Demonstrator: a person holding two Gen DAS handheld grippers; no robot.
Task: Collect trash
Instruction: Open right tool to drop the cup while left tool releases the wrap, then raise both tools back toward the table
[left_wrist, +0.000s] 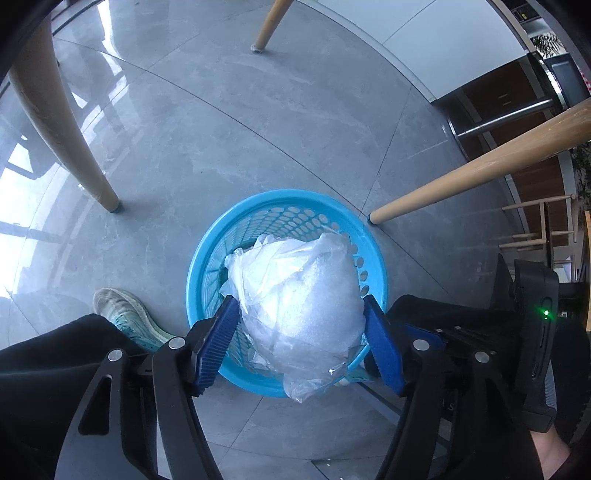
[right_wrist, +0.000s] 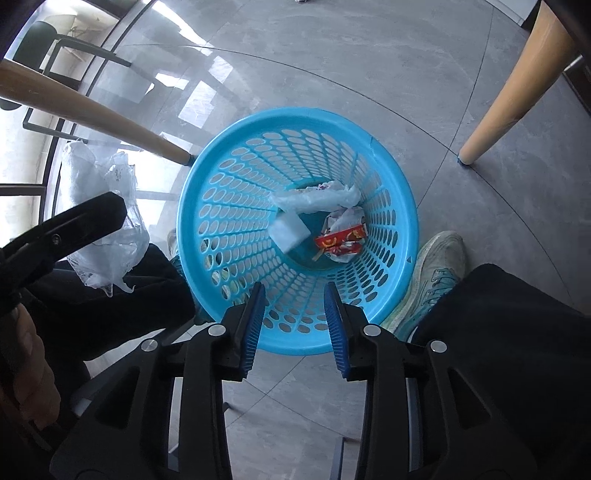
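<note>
The left gripper (left_wrist: 299, 314) holds a crumpled clear plastic bag (left_wrist: 299, 295) between its blue ribbed fingers (left_wrist: 221, 339), above the round perforated blue plastic basket (left_wrist: 207, 258) on the grey tiled floor (left_wrist: 258, 129). The right gripper (right_wrist: 294, 295) hovers over the basket rim, fingers (right_wrist: 255, 325) parted and empty; a red wrapper (right_wrist: 341, 238) lies inside

Not much to read here, honestly. The only sign is a yellow arch-style logo on the red wrapper (right_wrist: 341, 236) lying at the bottom of the blue basket (right_wrist: 391, 173), ahead of the right gripper's fingers. Its small print is too blurry.
</note>
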